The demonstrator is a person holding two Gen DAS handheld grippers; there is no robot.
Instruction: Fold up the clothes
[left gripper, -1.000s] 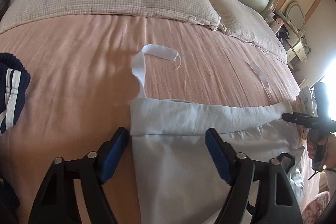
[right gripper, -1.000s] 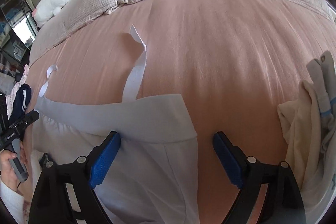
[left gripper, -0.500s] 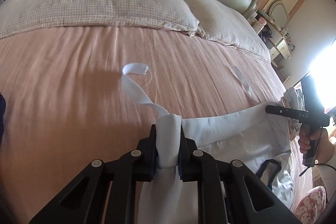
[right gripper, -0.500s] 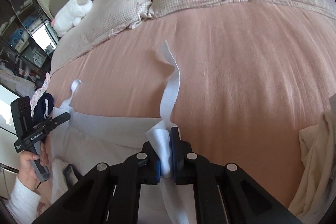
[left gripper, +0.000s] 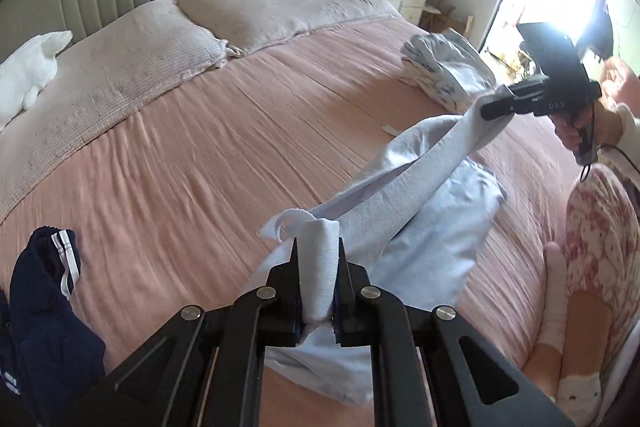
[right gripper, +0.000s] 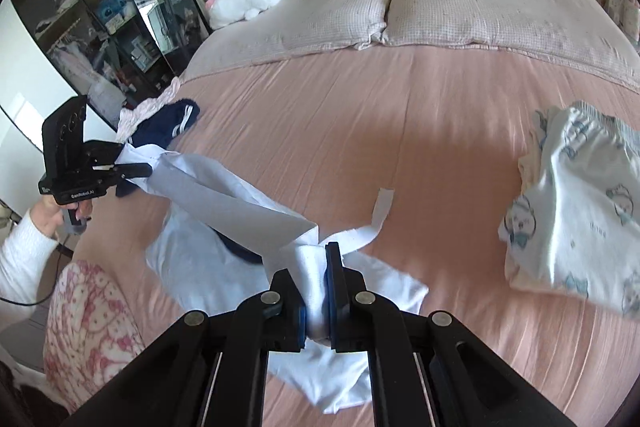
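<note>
Now left gripper [left gripper: 318, 277] clenched on one waistband corner of pale blue garment [left gripper: 432, 243], right gripper [right gripper: 318, 291] clamped on other corner. Waistband stretched taut between them, rest of garment hanging down to pink bed [right gripper: 420, 131]. Folded pile [right gripper: 572, 195] beside.

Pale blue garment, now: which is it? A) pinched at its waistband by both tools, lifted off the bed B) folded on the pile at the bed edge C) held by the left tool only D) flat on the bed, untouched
A: the left tool and the right tool each clamp a waistband corner of the pale blue garment, which stretches between them above the pink bedspread.
</note>
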